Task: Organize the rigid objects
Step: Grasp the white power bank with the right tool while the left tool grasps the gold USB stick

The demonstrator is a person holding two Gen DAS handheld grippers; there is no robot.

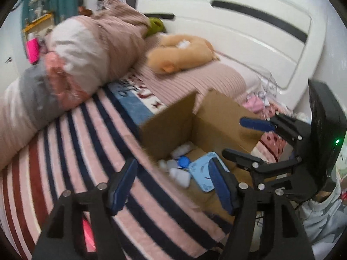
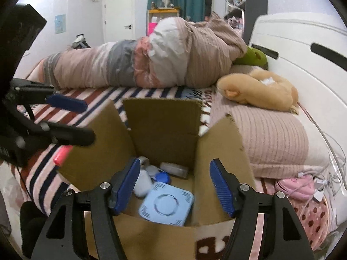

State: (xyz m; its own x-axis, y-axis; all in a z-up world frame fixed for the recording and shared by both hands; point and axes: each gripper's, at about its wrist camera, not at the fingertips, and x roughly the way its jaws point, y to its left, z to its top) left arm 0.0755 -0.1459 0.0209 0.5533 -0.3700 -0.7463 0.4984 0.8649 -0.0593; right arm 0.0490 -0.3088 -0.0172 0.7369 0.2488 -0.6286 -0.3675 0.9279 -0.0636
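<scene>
Nearest, the right gripper (image 2: 174, 189) hangs over the open cardboard box (image 2: 164, 121), jaws parted and empty. Below it in the box lies a light-blue square device (image 2: 167, 204), with white bottles (image 2: 143, 182) and a blue cap (image 2: 162, 176) at its 11 o'clock. The left gripper (image 1: 172, 185), also apart and holding nothing, hovers over the striped blanket (image 1: 86, 151) at the box's 9 o'clock. Beyond lies a rolled duvet (image 2: 130, 62).

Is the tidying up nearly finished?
Partly. The cardboard box already holds a light blue square case, white bottles and a blue lid. Both the left gripper and right gripper are open and empty. A pink thing still lies outside on the striped blanket.
</scene>
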